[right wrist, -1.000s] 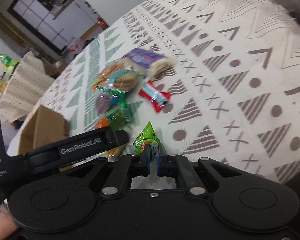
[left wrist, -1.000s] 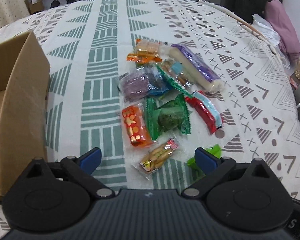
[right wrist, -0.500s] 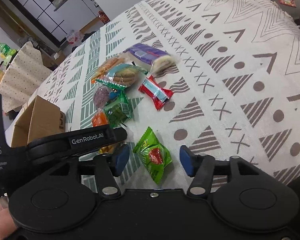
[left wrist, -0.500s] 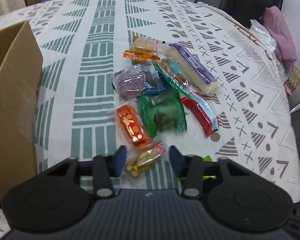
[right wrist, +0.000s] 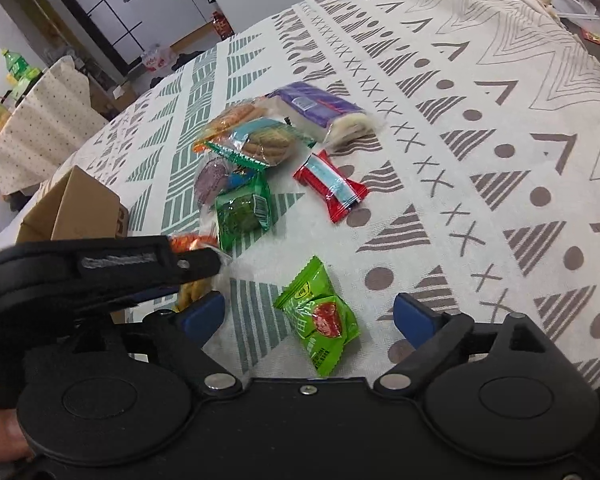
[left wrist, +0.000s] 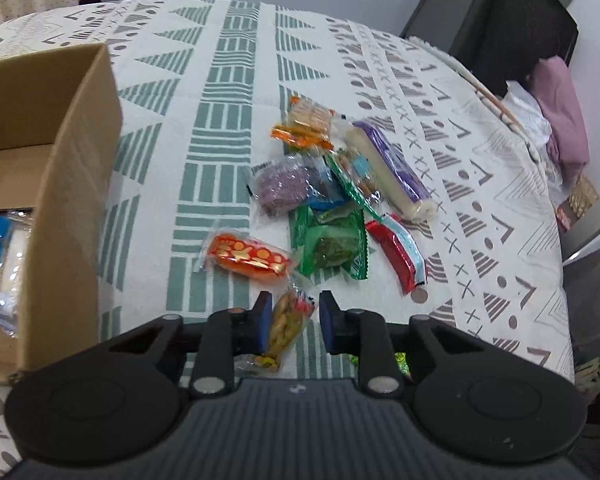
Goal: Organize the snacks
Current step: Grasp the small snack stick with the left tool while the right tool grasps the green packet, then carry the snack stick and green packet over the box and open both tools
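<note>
A cream tablecloth (left wrist: 236, 92) is showing bands of sage-green stripes and triangles alongside grey-brown triangles, dots and crosses. A plain brown cardboard box (left wrist: 72, 184) is sitting on it, with blue and white wrappers showing inside. An orange-red packet (left wrist: 246, 258) is glinting with gold shapes; a dark green packet (left wrist: 330, 244) is showing a mossy-green block through its clear window. A red wrapper (left wrist: 396, 250) is carrying a pale blue and white stripe. A long purple pack (left wrist: 388, 168) is wrapping something cream. A clear bag (left wrist: 288, 322) is showing golden-yellow pieces with a red corner, between blue pads on black fingers. A lime-green packet (right wrist: 320, 316) is bearing a red picture.
</note>
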`<state>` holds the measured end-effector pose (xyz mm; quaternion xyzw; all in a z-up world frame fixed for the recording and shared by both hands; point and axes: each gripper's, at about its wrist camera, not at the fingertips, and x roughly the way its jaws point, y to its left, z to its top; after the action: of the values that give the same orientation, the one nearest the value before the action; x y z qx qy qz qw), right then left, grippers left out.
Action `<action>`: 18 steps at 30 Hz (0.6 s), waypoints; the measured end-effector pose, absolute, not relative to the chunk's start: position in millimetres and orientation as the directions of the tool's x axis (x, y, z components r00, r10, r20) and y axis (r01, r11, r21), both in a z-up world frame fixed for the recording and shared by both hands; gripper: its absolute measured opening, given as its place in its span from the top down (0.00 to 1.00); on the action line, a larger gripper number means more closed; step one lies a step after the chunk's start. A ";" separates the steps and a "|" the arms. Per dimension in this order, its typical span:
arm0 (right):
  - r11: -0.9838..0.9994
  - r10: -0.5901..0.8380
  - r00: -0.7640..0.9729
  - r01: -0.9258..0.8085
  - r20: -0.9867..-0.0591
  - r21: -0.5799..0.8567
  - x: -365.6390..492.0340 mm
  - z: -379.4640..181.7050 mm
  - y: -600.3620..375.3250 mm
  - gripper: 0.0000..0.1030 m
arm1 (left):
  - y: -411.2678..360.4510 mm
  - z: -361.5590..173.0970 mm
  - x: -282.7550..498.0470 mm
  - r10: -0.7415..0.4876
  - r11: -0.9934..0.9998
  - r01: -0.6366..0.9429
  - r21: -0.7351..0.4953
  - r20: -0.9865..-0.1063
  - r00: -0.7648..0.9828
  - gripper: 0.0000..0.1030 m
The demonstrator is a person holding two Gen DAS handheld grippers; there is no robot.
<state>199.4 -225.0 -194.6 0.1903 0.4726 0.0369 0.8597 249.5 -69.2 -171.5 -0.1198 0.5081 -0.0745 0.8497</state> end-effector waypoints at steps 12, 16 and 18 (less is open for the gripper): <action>0.955 0.148 0.504 0.152 -0.851 0.256 209.0 -206.5 -211.2 0.56 | -52.8 -154.8 242.9 -0.277 0.943 -0.017 -0.331 -0.813 0.512 0.78; 0.954 0.145 0.510 0.155 -0.848 0.256 207.0 -205.6 -210.6 0.67 | -46.8 -145.9 240.8 -0.279 0.937 -0.029 -0.347 -0.799 0.533 0.78; 0.954 0.159 0.522 0.138 -0.838 0.266 204.3 -202.2 -209.4 0.67 | -42.4 -138.9 239.2 -0.283 0.934 -0.029 -0.357 -0.785 0.550 0.78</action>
<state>204.3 -209.4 -202.2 0.1514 0.4891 0.0061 0.8590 239.2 -42.4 -138.9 -0.1668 0.4684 -0.0734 0.8645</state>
